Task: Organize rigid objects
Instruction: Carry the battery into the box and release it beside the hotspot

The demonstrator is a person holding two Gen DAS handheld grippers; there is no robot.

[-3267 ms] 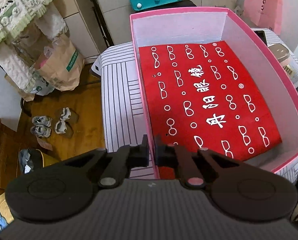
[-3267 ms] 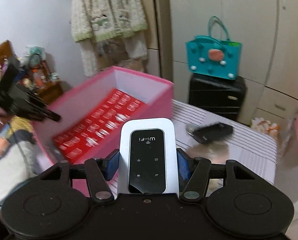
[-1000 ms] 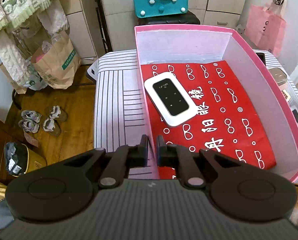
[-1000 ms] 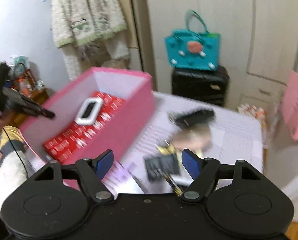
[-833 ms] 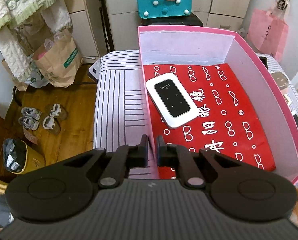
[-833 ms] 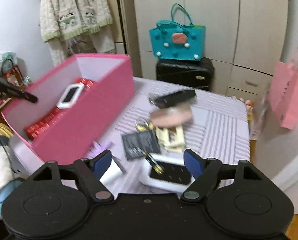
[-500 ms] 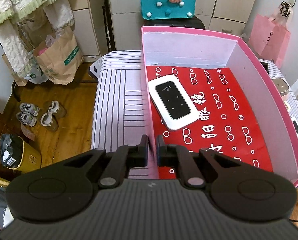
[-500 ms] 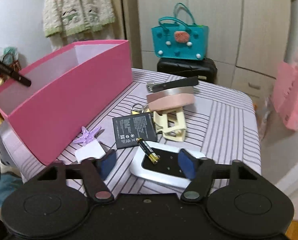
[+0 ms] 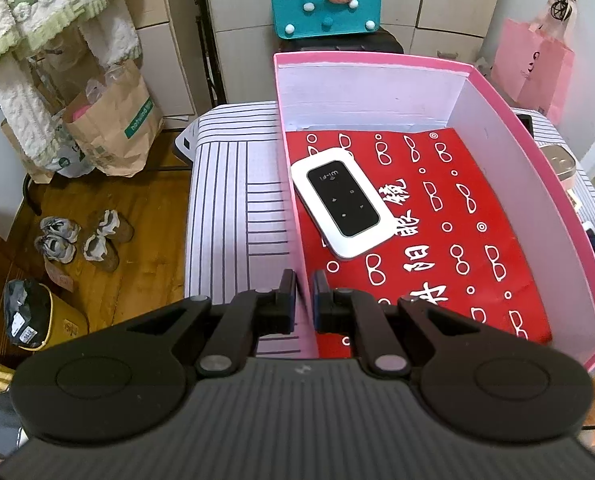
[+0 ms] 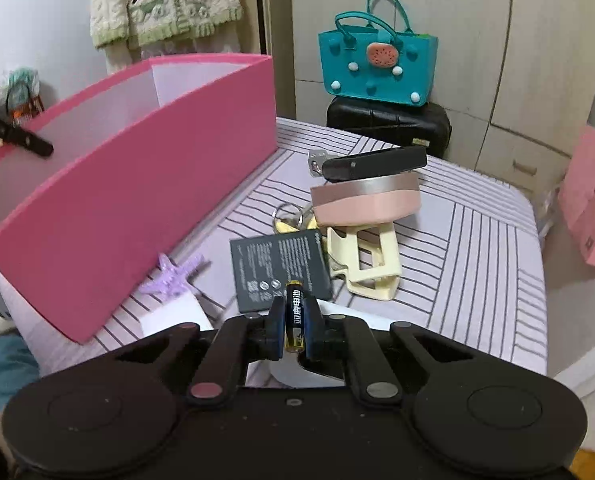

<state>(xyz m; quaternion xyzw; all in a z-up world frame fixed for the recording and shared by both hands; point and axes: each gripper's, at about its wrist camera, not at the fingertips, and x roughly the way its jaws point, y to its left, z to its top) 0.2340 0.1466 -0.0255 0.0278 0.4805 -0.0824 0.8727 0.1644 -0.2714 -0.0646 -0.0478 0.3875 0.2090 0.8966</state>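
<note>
A pink box (image 9: 377,60) with a red printed liner (image 9: 457,240) stands on the striped table. A white Wi-Fi router (image 9: 341,208) lies inside, near the left wall. My left gripper (image 9: 303,292) is shut on that wall's near end. In the right wrist view, my right gripper (image 10: 294,320) has its jaws closing, with the pads pressing a black-and-gold AA battery (image 10: 294,308) just above a white device (image 10: 297,372). Beyond it lie a flat black battery pack (image 10: 277,268), a cream hair claw (image 10: 373,264), a pink round tin (image 10: 365,200) and a black case (image 10: 373,162).
A purple starfish (image 10: 177,276) and a white card (image 10: 173,316) lie beside the pink box's outer wall (image 10: 137,184). Keys (image 10: 289,216) sit by the tin. A teal bag (image 10: 377,68) rests on a black suitcase (image 10: 389,124) behind the table. Shoes (image 9: 81,236) stand on the floor at left.
The right gripper sank toward the table and its jaws closed on the battery. The router it held earlier lies in the box. The left gripper kept its hold on the wall.
</note>
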